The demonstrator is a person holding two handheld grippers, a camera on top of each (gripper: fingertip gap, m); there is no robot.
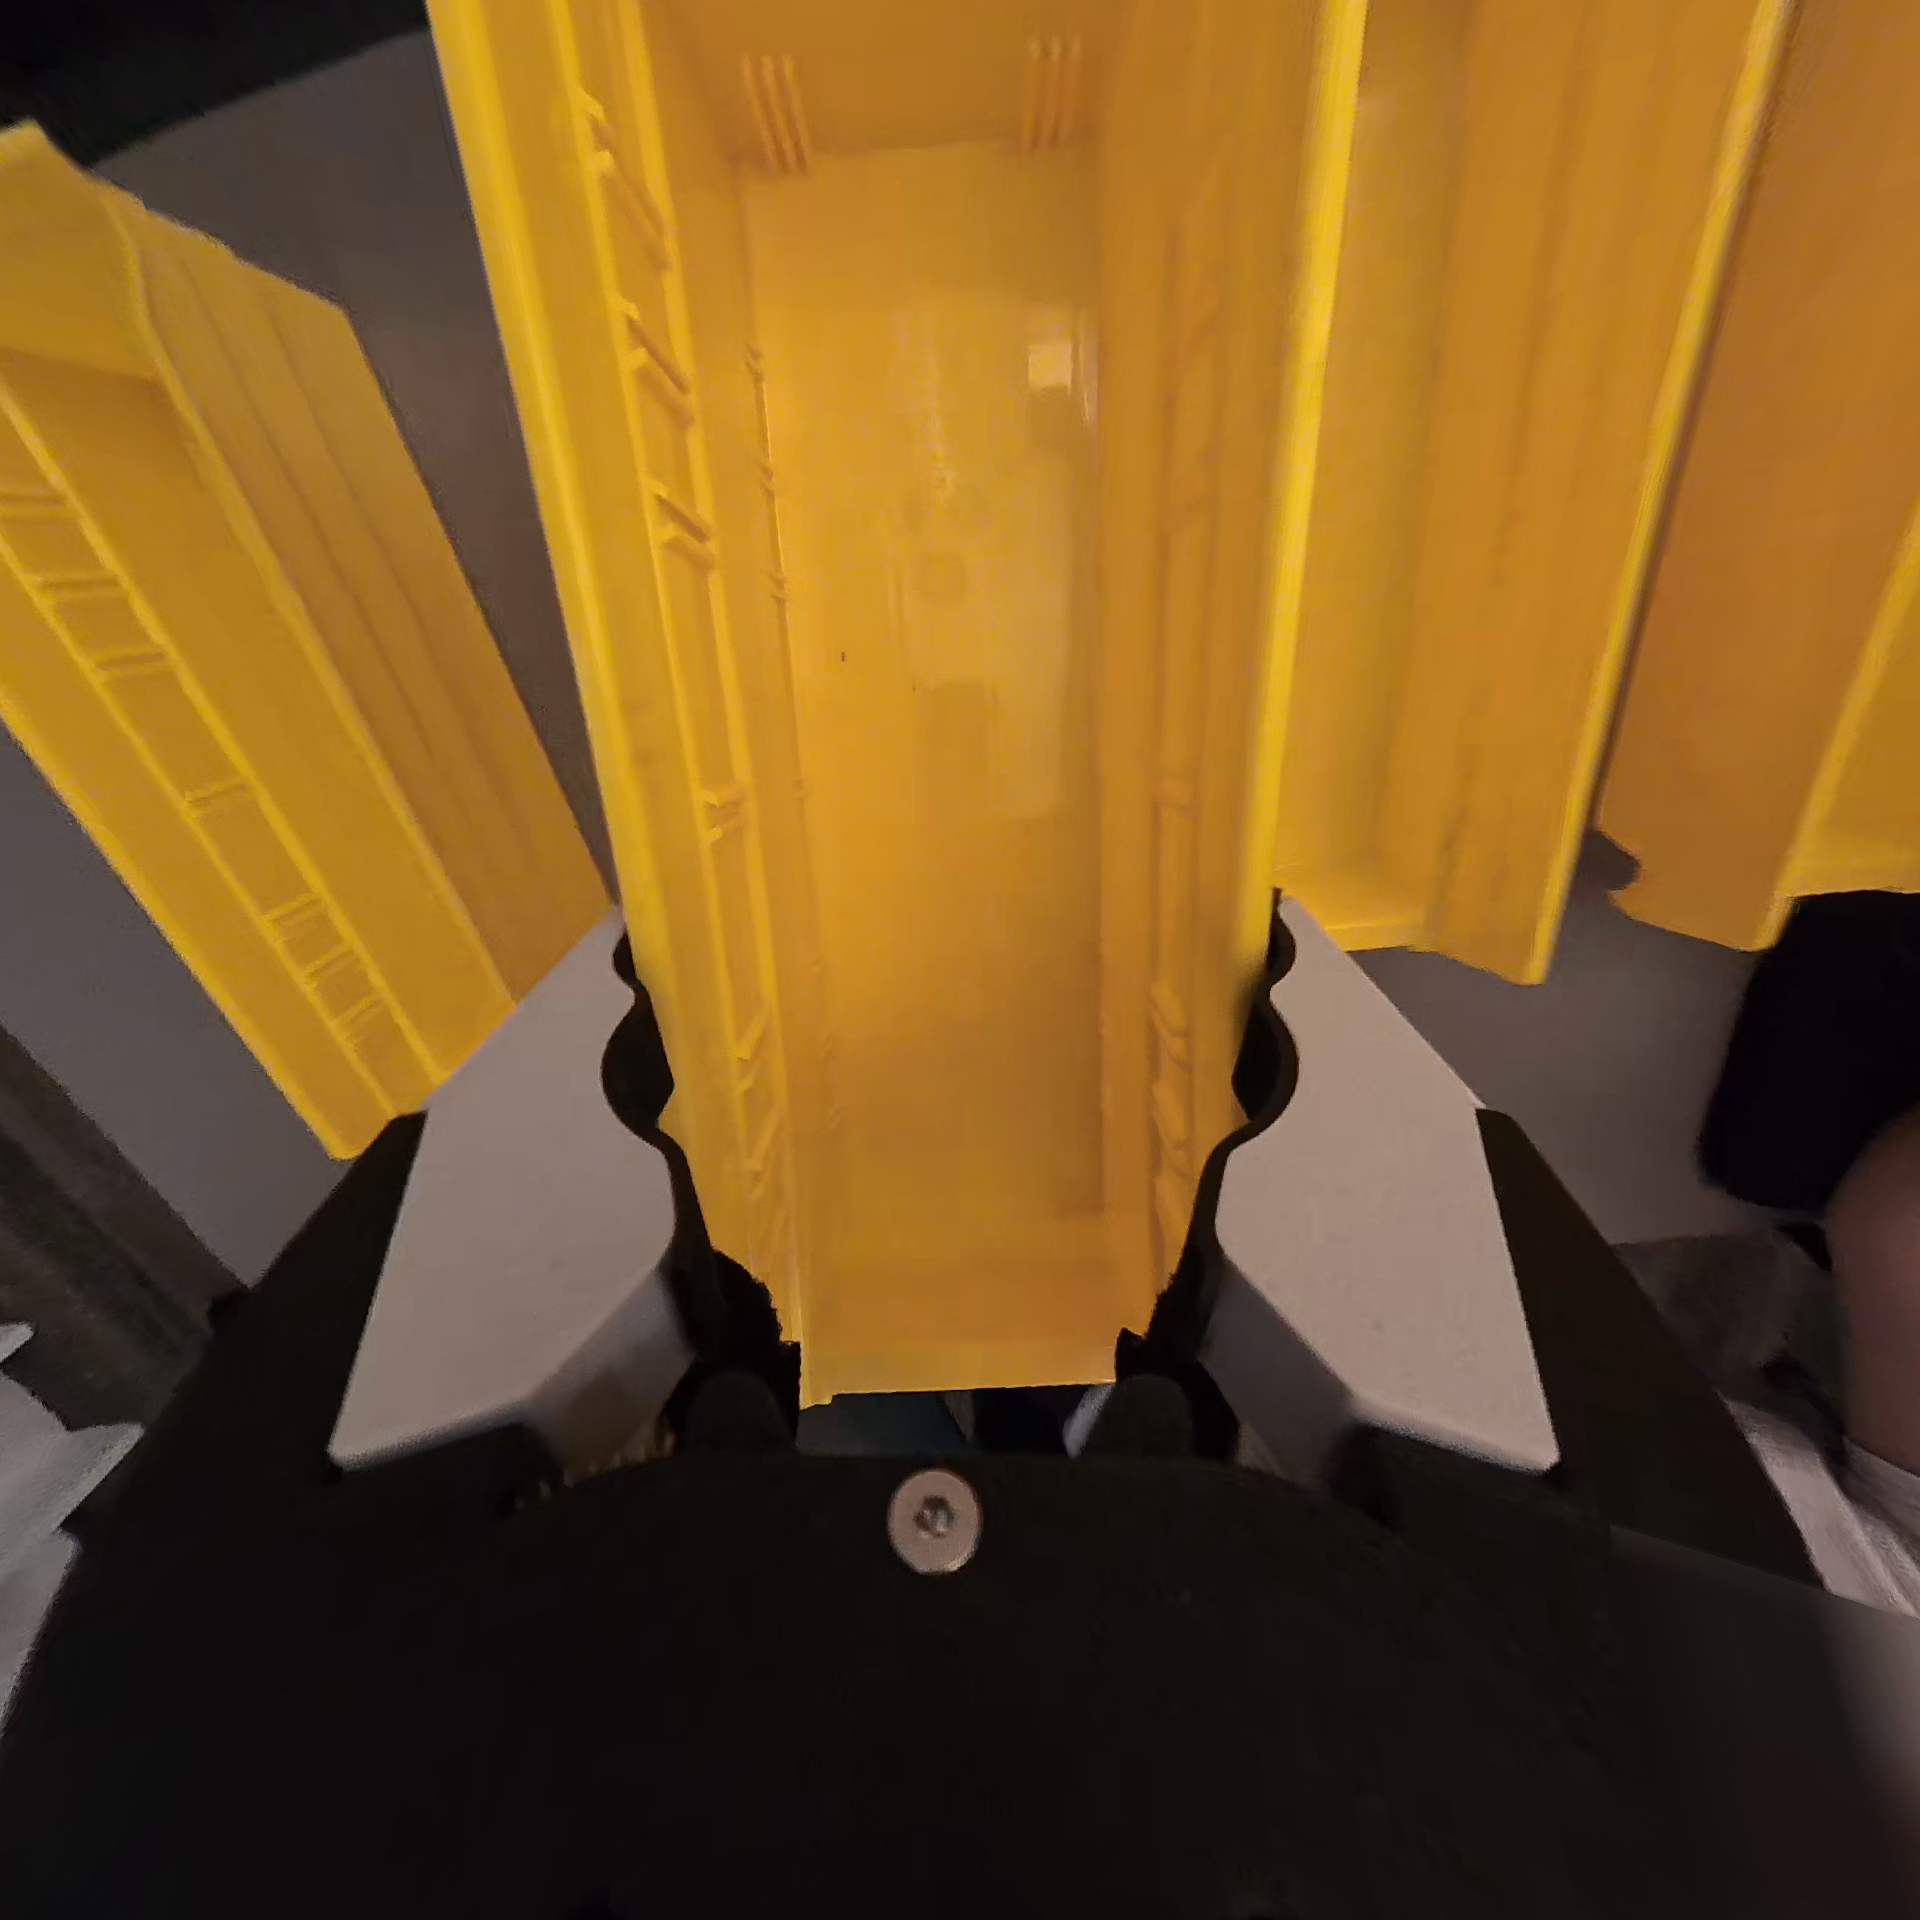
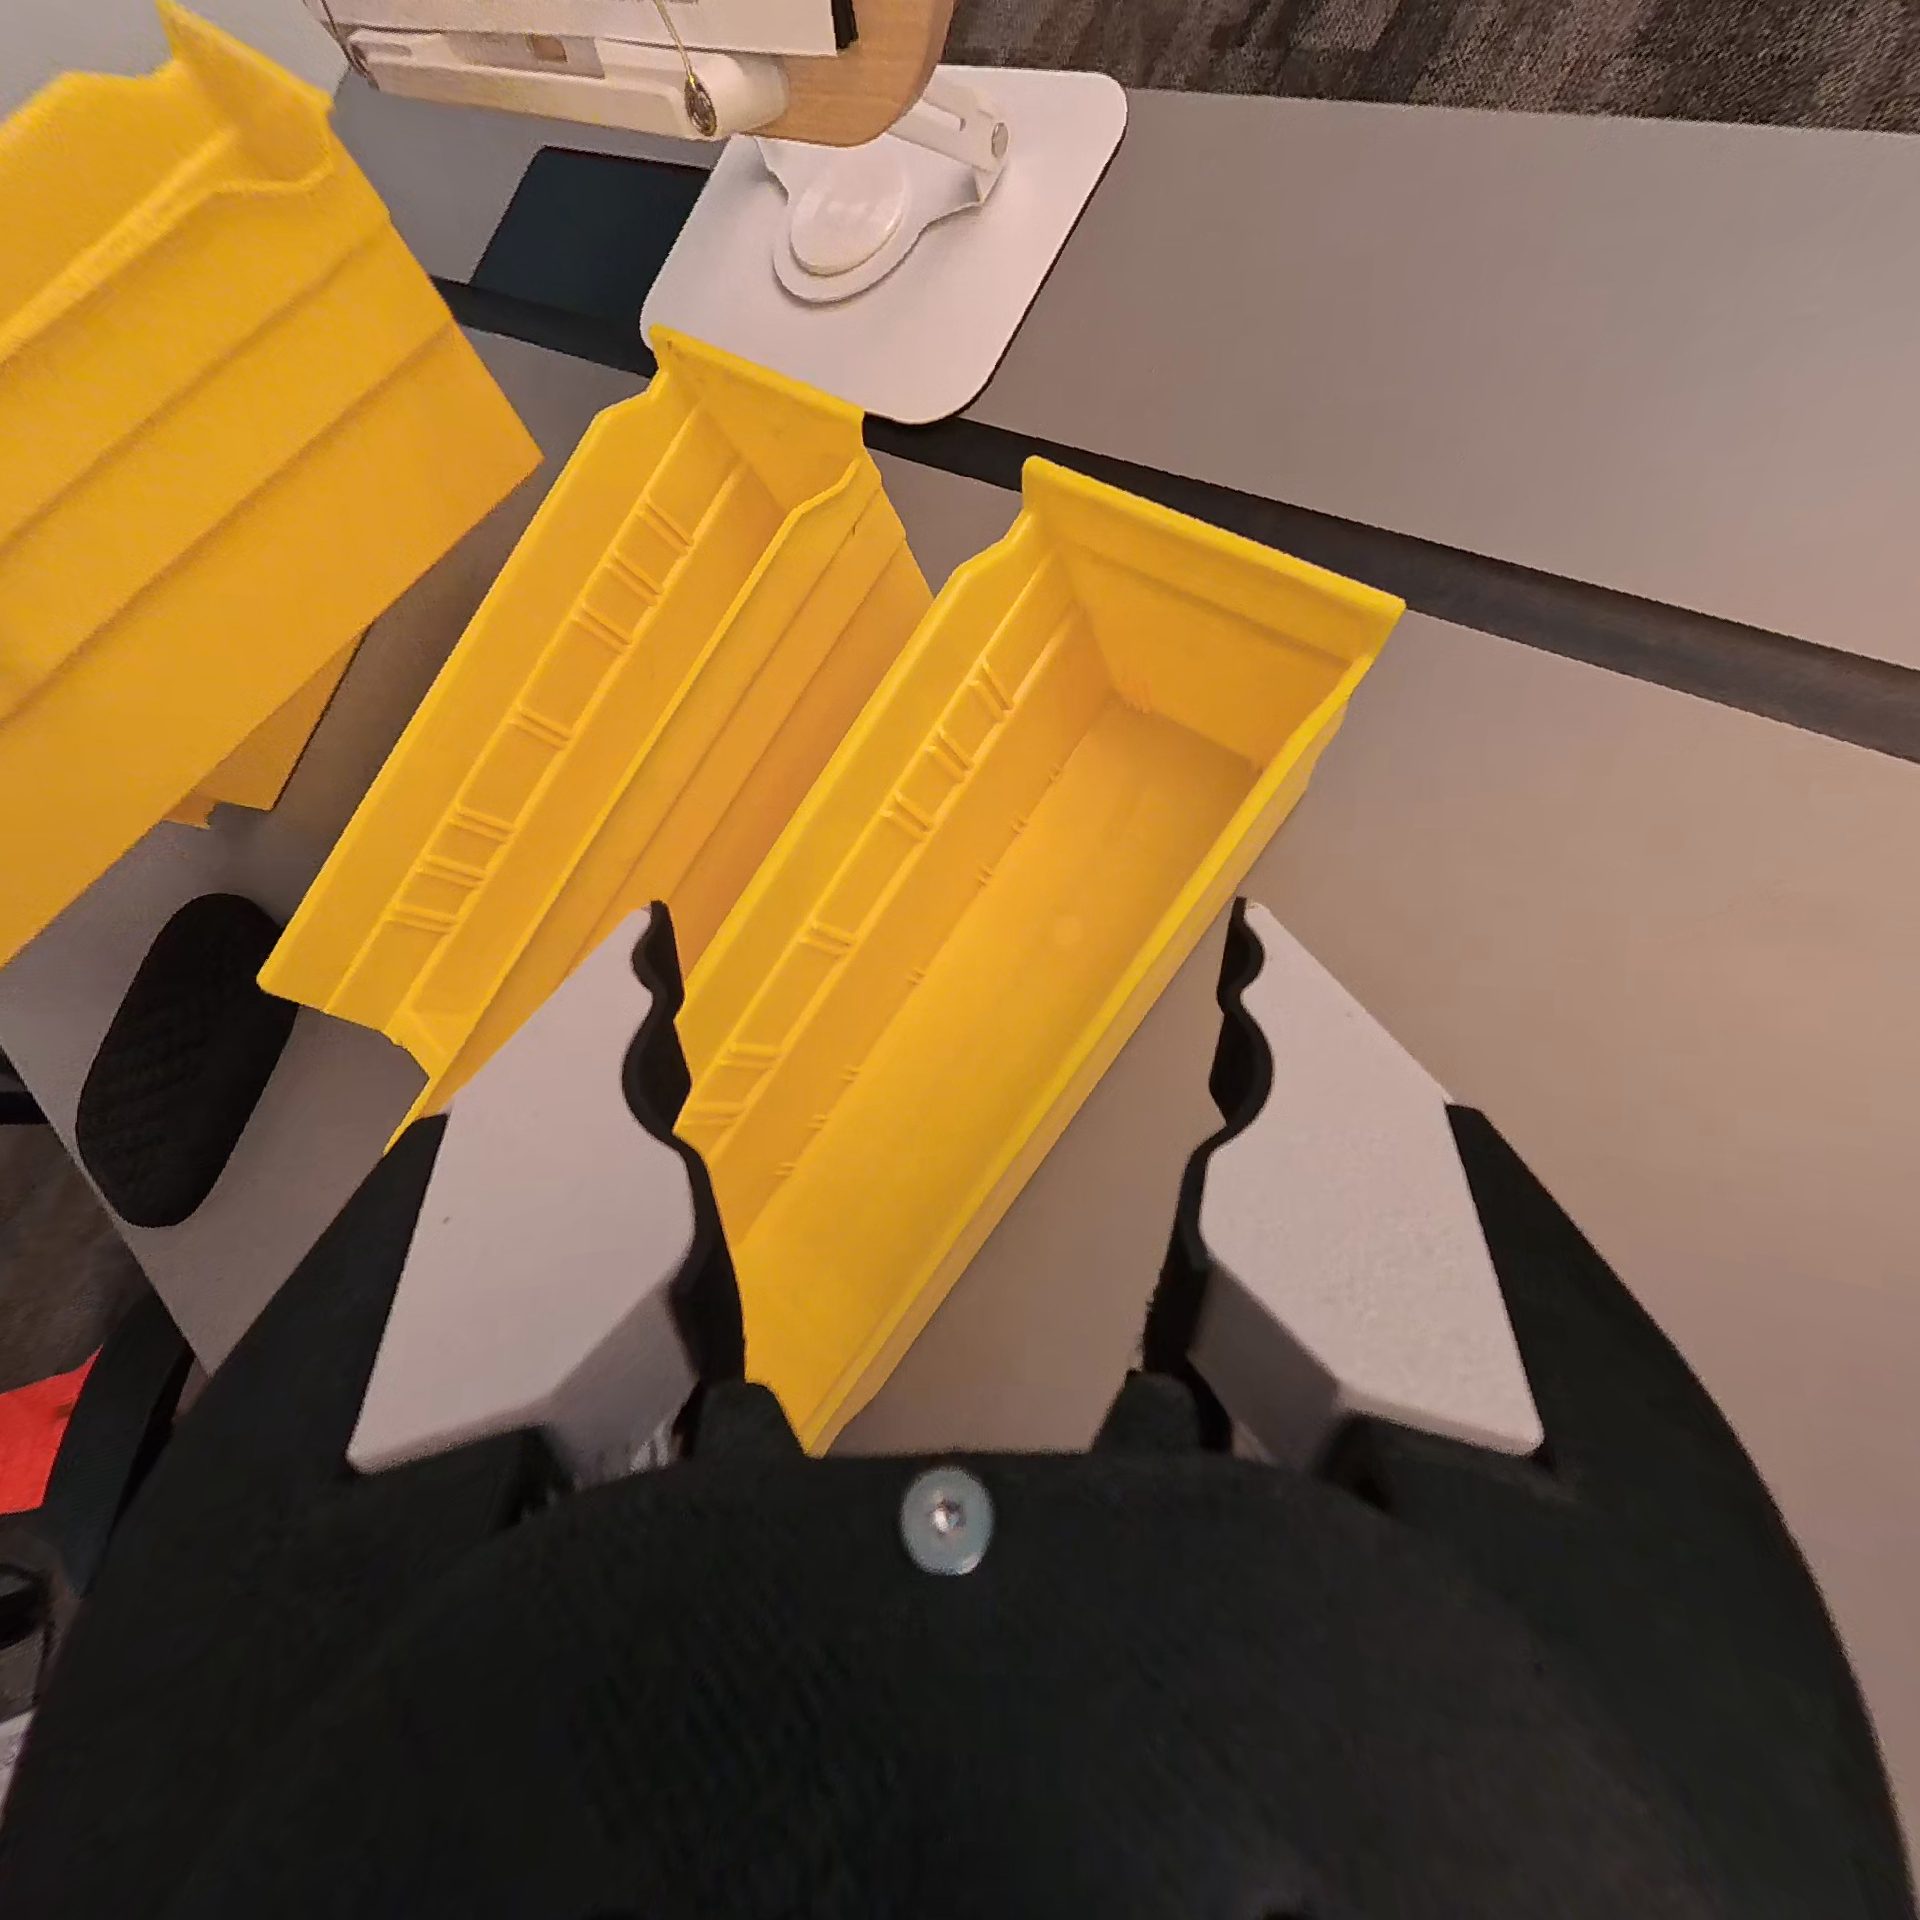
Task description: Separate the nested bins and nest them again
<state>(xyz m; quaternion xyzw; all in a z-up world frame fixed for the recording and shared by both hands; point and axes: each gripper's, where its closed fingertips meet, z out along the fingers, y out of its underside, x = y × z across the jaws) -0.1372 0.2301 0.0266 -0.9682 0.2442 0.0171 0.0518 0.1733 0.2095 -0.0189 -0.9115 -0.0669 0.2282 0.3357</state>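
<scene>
In the left wrist view my left gripper (image 1: 953,920) is shut on a long yellow bin (image 1: 935,623). Both pads (image 1: 644,1049) press on its side walls, and its open inside faces the camera. The same bin shows raised at the upper left of the right wrist view (image 2: 208,468). My right gripper (image 2: 948,914) is open over the grey table (image 2: 1558,831). A second yellow bin (image 2: 1039,935) lies at an angle between its fingers. The left pad (image 2: 655,1039) is at the bin's rim, and bare table shows between the bin and the right pad. A third yellow bin (image 2: 582,748) lies just left of it.
A white stand base (image 2: 883,239) sits at the table's back, behind the bins. A black textured object (image 2: 177,1060) lies at the left. In the left wrist view, yellow bins flank the held one at left (image 1: 208,623) and right (image 1: 1507,520). A person's dark sleeve (image 1: 1829,1039) is at the right.
</scene>
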